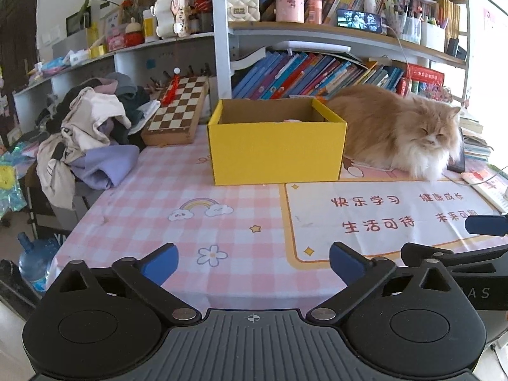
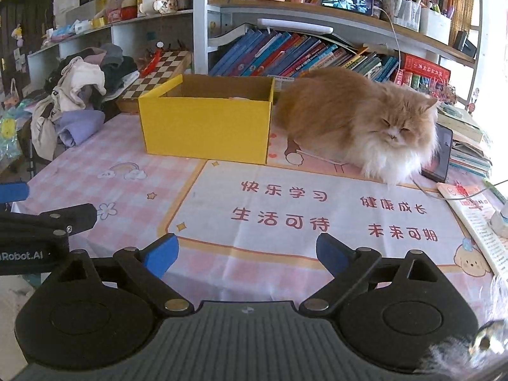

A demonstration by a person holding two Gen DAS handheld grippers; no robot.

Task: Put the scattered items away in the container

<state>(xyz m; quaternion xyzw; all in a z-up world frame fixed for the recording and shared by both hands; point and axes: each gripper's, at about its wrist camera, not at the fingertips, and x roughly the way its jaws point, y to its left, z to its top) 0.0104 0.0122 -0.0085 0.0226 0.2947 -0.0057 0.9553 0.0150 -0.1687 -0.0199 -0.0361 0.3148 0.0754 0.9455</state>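
Two grippers hang low over the near edge of a pink checked tablecloth (image 1: pixel 152 197), side by side, the left gripper (image 1: pixel 252 265) and right gripper (image 2: pixel 247 255) both spread wide with nothing between their blue pads. Past them, mid-table, sits the yellow box (image 1: pixel 276 149), lid off, a pale item barely showing over its rim. Just right of the box, a ginger cat (image 2: pixel 358 120) lies facing the cameras. Left of the box, a chessboard (image 1: pixel 177 111) and a heap of clothes (image 1: pixel 92 127) crowd the table's far left. Bookshelves (image 1: pixel 317 73) fill the wall behind.
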